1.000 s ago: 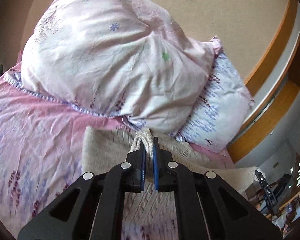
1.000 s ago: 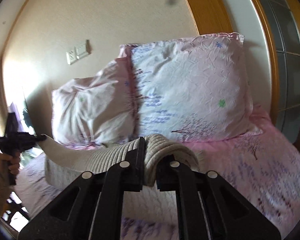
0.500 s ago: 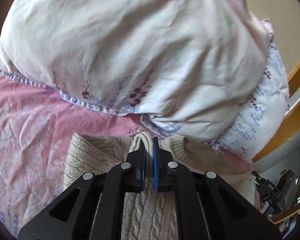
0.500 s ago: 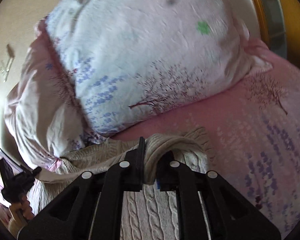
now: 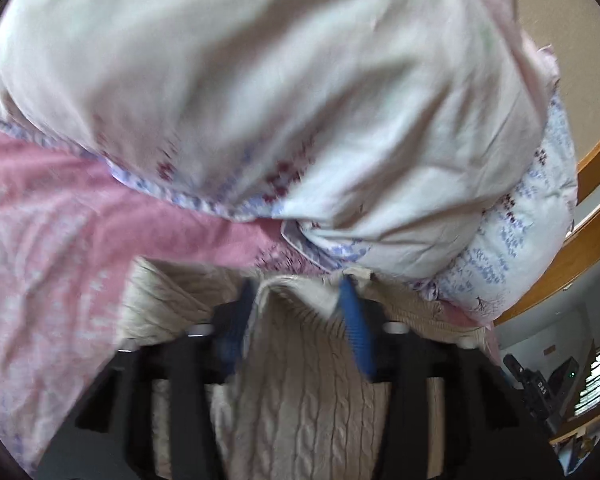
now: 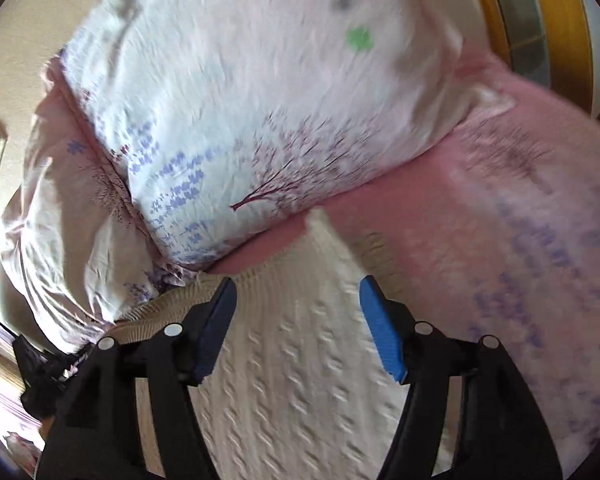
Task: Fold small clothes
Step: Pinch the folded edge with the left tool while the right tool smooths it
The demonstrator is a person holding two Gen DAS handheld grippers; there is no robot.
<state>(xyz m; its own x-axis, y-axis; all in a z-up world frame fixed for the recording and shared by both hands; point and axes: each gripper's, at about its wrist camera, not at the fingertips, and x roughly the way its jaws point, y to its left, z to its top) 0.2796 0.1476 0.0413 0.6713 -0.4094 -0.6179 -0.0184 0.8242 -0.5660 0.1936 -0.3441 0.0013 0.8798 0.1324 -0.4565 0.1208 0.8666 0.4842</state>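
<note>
A cream cable-knit sweater [image 5: 300, 392] lies on the pink bed sheet [image 5: 60, 240], its far edge close to the pillows. My left gripper [image 5: 298, 304] is open, its blue-padded fingers [image 5: 356, 332] spread to either side of a raised fold of the sweater. In the right wrist view the sweater [image 6: 300, 360] lies flat under my right gripper [image 6: 298, 300], which is open with its blue pads [image 6: 382, 336] wide apart above the knit. Both views are motion-blurred.
Two large floral pillows [image 5: 260, 100] [image 6: 260, 100] stand just beyond the sweater. A wooden frame [image 5: 592, 216] runs at the right. The pink floral sheet [image 6: 520, 260] extends right of the sweater. The other gripper [image 6: 40, 364] shows at far left.
Both grippers have opened and let go of the sweater folds they were pinching. The sweater has come down onto the bed near the pillows, and both cameras have tilted down closer.
</note>
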